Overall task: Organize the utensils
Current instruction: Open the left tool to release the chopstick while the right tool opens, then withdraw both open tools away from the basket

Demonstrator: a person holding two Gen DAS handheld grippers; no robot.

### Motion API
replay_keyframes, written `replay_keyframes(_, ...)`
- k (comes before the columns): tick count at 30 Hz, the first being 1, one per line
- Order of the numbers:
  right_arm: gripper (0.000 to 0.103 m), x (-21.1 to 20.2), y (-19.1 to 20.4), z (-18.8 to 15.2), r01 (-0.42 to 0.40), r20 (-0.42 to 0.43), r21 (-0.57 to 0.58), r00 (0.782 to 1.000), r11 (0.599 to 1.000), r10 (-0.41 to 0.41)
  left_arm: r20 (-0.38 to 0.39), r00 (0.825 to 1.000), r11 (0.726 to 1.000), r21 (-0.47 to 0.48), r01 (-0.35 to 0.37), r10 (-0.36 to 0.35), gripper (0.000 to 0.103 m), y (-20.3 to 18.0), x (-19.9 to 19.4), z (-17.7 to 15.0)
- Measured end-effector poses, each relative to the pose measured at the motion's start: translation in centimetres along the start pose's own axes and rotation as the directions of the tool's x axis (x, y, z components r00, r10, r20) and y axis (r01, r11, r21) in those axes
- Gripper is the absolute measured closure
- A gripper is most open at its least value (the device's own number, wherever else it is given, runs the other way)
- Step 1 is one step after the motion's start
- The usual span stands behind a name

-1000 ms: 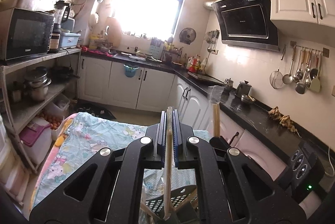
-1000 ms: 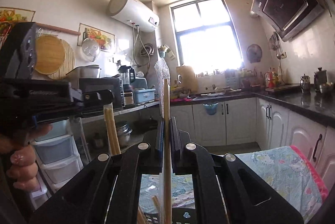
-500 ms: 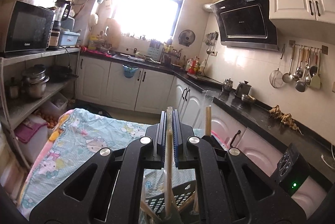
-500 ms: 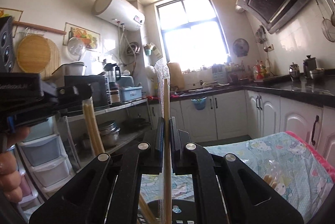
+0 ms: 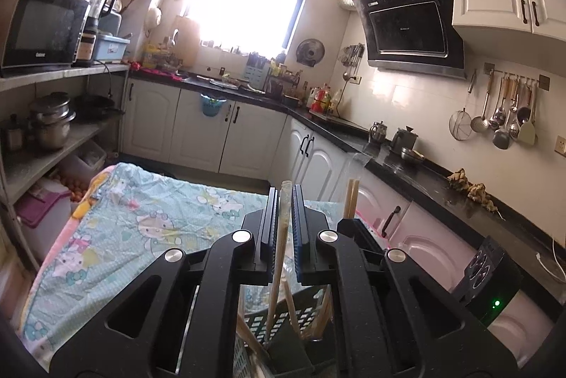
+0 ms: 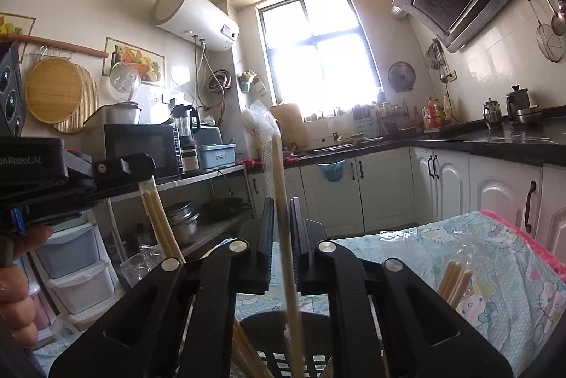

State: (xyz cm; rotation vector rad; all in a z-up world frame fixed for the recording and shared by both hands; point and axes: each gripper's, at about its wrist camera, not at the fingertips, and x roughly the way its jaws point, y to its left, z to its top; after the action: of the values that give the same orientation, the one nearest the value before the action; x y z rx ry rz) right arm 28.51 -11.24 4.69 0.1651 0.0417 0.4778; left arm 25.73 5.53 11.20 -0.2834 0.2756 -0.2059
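My left gripper (image 5: 284, 201) is shut on a wrapped pair of wooden chopsticks (image 5: 277, 257), held upright over a dark slotted utensil holder (image 5: 283, 325) that has more chopsticks in it. My right gripper (image 6: 282, 211) is shut on another wrapped pair of chopsticks (image 6: 283, 201), upright over the same black holder (image 6: 283, 325). The left gripper (image 6: 70, 180) and its chopsticks (image 6: 157, 219) show at the left of the right wrist view. The right gripper's chopsticks (image 5: 352, 197) show in the left wrist view. More wrapped chopsticks (image 6: 454, 282) lie on the cloth to the right.
The holder stands on a table with a light blue cartoon cloth (image 5: 141, 229). White cabinets and a black counter (image 5: 406, 173) run behind and to the right. A steel shelf with a microwave (image 5: 42, 24) and pots is at the left.
Both grippers have tilted down and shifted, so more of the table and the holder shows. The two held chopstick pairs now lean more and sit closer to the holder.
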Motion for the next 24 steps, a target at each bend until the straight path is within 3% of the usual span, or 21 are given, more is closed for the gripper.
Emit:
replay_keyframes(5,0.089,-0.7,-0.2,0.4,-0.018,-0.013,0.009,1.000,1.000,0.018,-0.011,1.000,1.000,-0.004,0.007,-0.007,0.097,0.1,-0.6,-0.3)
replay_keyframes(7,0.077,-1.3,-0.4,0.8,-0.024,-0.022,0.021,0.999,0.999,0.025,-0.013,1.000,1.000,-0.005,0.014,-0.014,0.091,0.0,-1.1,-0.2)
replay_keyframes(11,0.066,-3.1,-0.8,2.0,-0.040,-0.054,0.038,0.998,0.998,0.042,-0.027,0.999,1.000,0.002,0.021,-0.020,0.077,-0.4,-2.1,0.0)
replay_keyframes(13,0.052,-4.1,-0.9,2.6,-0.043,-0.072,0.044,0.996,0.998,0.046,-0.038,0.999,1.000,0.011,0.019,-0.019,0.068,-0.7,-2.8,0.0)
replay_keyframes(17,0.042,-6.3,-1.3,3.6,-0.047,-0.124,0.070,0.991,0.996,0.056,-0.041,0.999,1.000,0.014,0.022,-0.021,0.051,-1.0,-4.7,0.1)
replay_keyframes(24,0.024,-10.0,-0.8,4.1,-0.006,-0.184,0.027,0.983,1.000,0.011,-0.089,0.995,0.999,-0.001,-0.043,0.043,0.015,-0.8,-7.5,-0.7)
